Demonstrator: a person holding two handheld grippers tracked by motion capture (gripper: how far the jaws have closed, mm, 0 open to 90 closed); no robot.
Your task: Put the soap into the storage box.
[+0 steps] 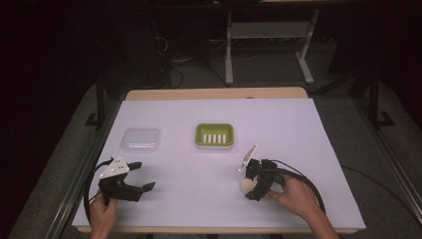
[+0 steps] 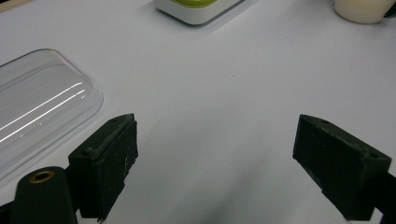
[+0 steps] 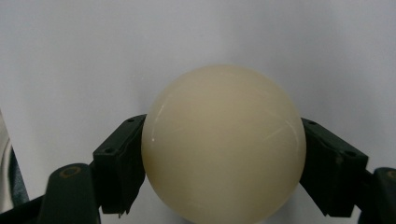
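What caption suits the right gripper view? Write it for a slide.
Right gripper closed on a round cream soap bar above the white table cover.

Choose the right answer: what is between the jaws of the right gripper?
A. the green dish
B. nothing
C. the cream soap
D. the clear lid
C: in the right gripper view the jaws of the right gripper press on both sides of the round cream soap, while the clear lid and the green dish lie apart on the table.
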